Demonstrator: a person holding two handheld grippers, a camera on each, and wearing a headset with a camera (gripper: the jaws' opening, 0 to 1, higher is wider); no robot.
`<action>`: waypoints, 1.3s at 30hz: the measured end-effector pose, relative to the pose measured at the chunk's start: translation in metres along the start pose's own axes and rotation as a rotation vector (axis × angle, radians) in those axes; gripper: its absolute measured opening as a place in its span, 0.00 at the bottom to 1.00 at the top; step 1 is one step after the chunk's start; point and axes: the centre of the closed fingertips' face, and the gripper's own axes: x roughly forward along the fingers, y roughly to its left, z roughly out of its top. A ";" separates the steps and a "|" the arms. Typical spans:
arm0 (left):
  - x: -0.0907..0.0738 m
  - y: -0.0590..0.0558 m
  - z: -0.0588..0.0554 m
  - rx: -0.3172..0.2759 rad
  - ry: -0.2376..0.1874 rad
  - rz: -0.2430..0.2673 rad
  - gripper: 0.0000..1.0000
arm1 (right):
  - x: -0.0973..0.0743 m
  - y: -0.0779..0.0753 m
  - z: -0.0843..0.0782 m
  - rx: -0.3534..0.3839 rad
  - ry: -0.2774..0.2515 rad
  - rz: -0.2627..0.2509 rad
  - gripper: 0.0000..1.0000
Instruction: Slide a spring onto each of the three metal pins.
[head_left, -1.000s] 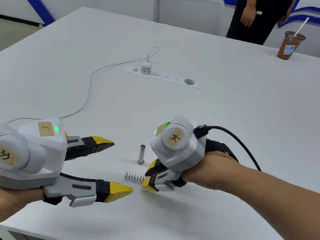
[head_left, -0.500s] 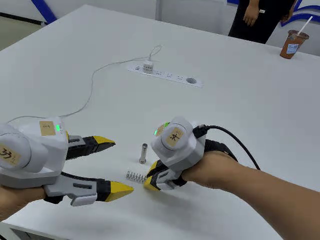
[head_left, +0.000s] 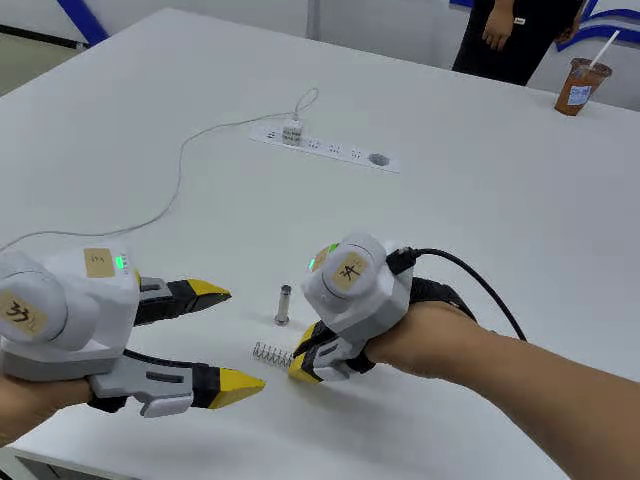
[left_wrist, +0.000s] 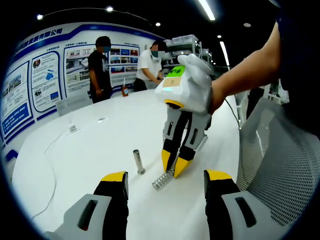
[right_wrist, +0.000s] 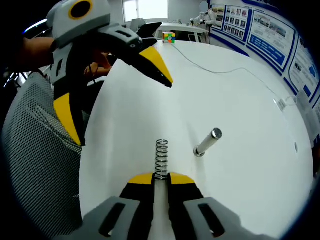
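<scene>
While the right claw (head_left: 300, 362) pinches shut on one end of a small coil spring (head_left: 270, 353), the rest of the spring juts out from its yellow tips, low over the white counter (head_left: 450, 220), toward the left claw (head_left: 245, 337); the left claw stands wide open and holds nothing, its yellow tips clear of the spring; a single short metal pin (head_left: 283, 304) stands upright on the counter just beyond the spring, bare, touching neither claw; farther back lies a white power strip (head_left: 340, 155) with a white plug (head_left: 292, 132) in it; at the far edge stand an iced drink cup (head_left: 578, 88) with a straw and a person (head_left: 520, 50) in dark clothes.
</scene>
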 end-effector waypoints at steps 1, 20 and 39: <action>0.001 -0.002 0.000 0.003 0.001 -0.008 0.62 | -0.003 0.002 0.001 -0.011 -0.003 0.001 0.11; 0.019 -0.028 0.004 0.099 0.035 -0.125 0.44 | -0.057 0.029 0.003 -0.171 0.001 0.040 0.11; 0.025 -0.038 0.005 0.170 0.037 -0.195 0.16 | -0.068 0.040 0.006 -0.242 0.023 0.060 0.11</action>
